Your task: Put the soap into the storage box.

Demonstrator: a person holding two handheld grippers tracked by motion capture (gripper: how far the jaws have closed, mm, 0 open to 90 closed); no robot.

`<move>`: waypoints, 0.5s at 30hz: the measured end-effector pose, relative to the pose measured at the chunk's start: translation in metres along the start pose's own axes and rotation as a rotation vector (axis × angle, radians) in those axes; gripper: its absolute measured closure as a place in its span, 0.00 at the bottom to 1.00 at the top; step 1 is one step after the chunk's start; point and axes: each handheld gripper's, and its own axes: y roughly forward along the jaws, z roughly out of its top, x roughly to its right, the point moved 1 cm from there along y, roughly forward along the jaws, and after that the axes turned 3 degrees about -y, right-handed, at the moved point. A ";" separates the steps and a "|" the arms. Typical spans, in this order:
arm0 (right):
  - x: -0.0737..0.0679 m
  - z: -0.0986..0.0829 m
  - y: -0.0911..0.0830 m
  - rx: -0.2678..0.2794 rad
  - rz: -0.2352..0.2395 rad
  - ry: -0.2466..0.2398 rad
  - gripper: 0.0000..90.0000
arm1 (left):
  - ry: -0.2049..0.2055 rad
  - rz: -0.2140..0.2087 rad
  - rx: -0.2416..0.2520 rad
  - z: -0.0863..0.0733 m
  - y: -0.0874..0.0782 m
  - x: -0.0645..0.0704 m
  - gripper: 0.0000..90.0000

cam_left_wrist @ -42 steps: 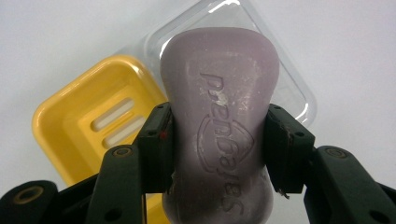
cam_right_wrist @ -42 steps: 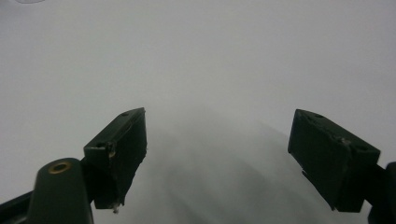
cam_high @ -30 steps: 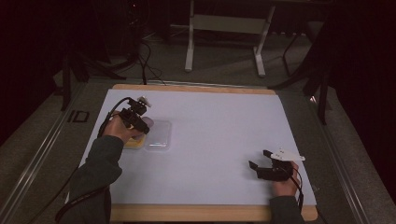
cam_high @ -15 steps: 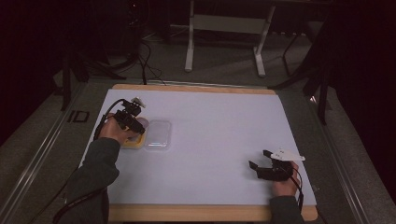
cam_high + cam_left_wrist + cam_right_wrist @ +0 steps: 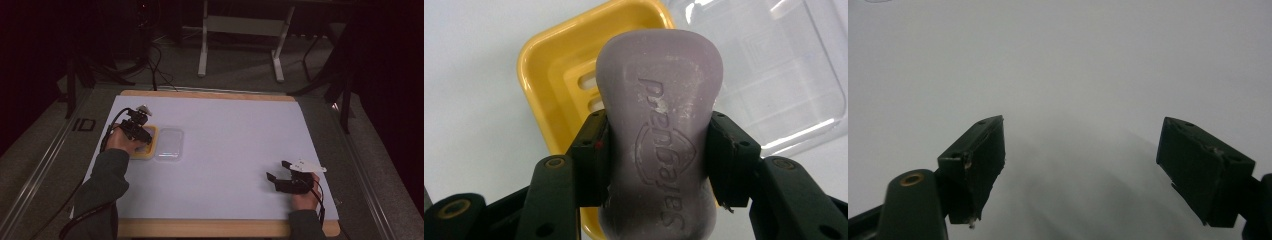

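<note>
Left gripper (image 5: 656, 150) clamps the purple soap bar (image 5: 659, 125) across its waist, long axis along the yellow dish (image 5: 549, 75) directly beneath, near the table's left edge; right gripper (image 5: 1080, 165) rests agape, well apart.

White-topped table (image 5: 235, 140) bears yellow soap dish (image 5: 554, 75) beside clear lid (image 5: 769, 75).

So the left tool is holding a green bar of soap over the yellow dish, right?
Not quite: the bar of soap is pale purple, not green. The left gripper view shows it pinched between the left tool jaws, above the yellow plastic soap dish.
</note>
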 end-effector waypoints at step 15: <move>0.000 0.000 0.000 0.000 0.000 0.002 0.21 | -0.060 0.007 -0.010 0.002 0.009 -0.004 0.56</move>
